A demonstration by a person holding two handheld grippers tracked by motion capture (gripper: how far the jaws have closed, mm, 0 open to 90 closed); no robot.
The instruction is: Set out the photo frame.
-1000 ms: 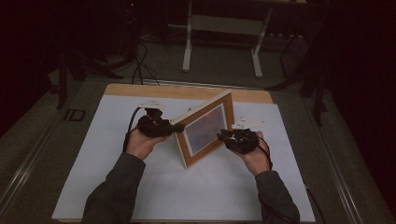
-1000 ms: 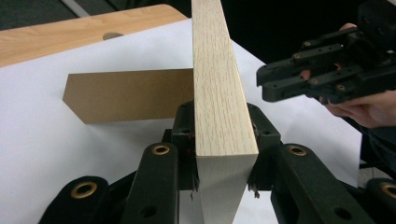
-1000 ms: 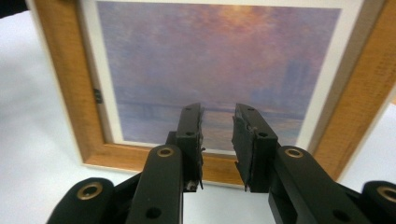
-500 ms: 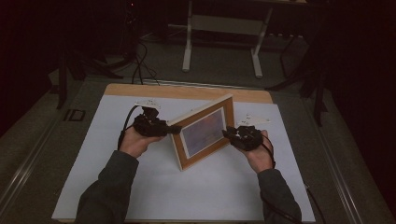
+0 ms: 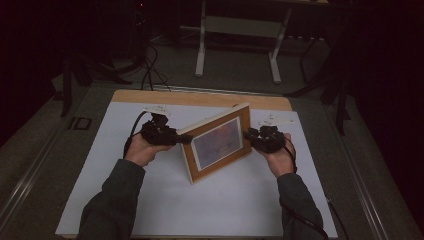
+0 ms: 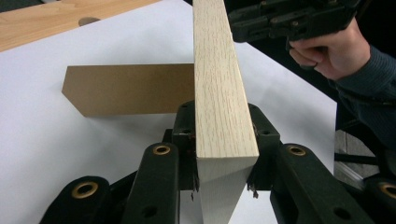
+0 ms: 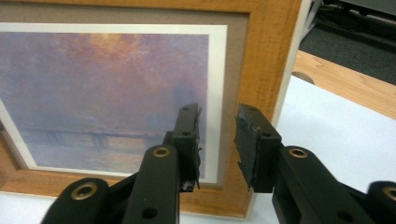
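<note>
Your left hand-held gripper [image 5: 186, 140] clamps the picture frame [image 5: 218, 142] by its left edge, while your right hand-held gripper [image 5: 248, 134] has just been opening, its jaws parted before the frame's right edge with nothing between them. The frame stands upright mid-counter [image 5: 150, 210], its brown back stand [image 6: 126, 88] toward the far edge.

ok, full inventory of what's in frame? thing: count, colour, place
picture frame: 1, light wood with a purple-orange print, standing on edge mid-table
easel stand: 1, brown board, behind the frame, resting on the sheet
white sheet: 1, white, covering most of the table
table: 1, wood, bare strip at the far edge
white-legged stand: 1, on the floor beyond the table
left gripper: 1, black, fingers clamped on the frame's edge
right gripper: 1, black, fingers just opened, gap empty, in front of the frame's face
hands: 2, dark sleeves, entering from the near edge
</note>
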